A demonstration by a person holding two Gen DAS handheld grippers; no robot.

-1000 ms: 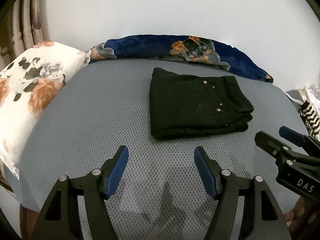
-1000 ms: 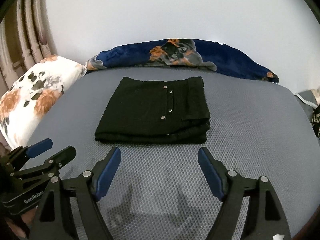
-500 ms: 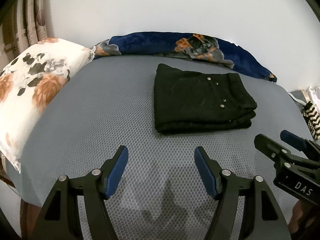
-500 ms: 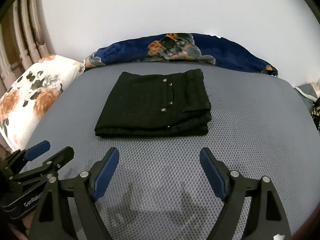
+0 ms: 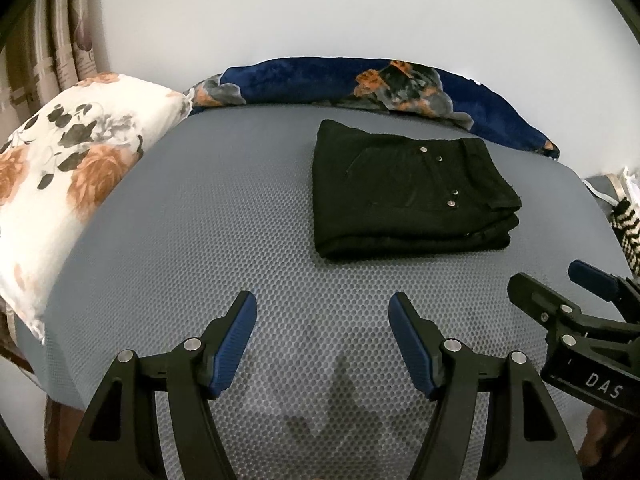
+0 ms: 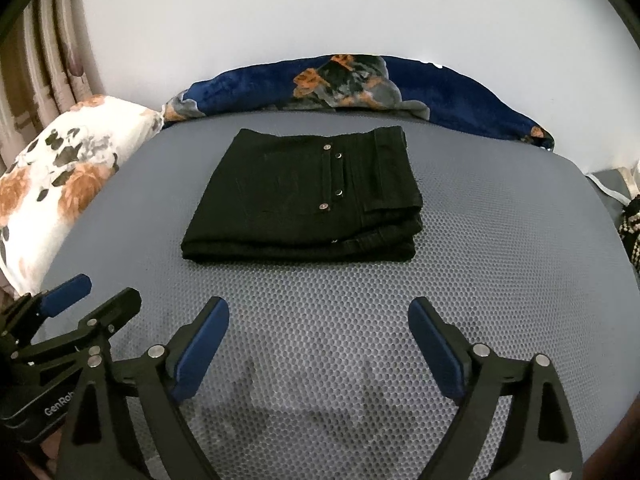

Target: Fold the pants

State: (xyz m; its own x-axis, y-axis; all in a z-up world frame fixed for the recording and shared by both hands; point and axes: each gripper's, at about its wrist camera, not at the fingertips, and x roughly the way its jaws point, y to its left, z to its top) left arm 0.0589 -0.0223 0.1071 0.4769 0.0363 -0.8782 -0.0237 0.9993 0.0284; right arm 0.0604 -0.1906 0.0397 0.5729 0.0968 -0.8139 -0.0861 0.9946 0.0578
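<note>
Your left hand-held gripper (image 5: 322,344) fills the bottom of the left wrist view, its blue-padded fingers (image 5: 236,340) spread wide with nothing between them, hanging over the grey honeycomb-textured mattress (image 5: 200,240). At the lower right edge of that same view you can see your right hand-held gripper (image 5: 560,292) poking in from the side. In the right wrist view, your right hand-held gripper (image 6: 318,344) is likewise wide open and holds nothing, and the left one shows at the lower left edge.

Beyond the fingertips, well apart from both tools, the black pants (image 6: 308,200) lie folded into a compact rectangle on the mattress. They sit at the centre of the right wrist view and right of centre in the left wrist view (image 5: 408,192). Metal rivets show on the top layer, and stacked layers show along the near edge.

Farther back, a white pillow with an orange floral print (image 5: 72,168) lies at the left edge of the frame. A dark blue floral blanket (image 6: 400,88) stretches along the far side of the bed against the white wall (image 6: 320,12). Curtains (image 6: 44,68) hang at the upper left.
</note>
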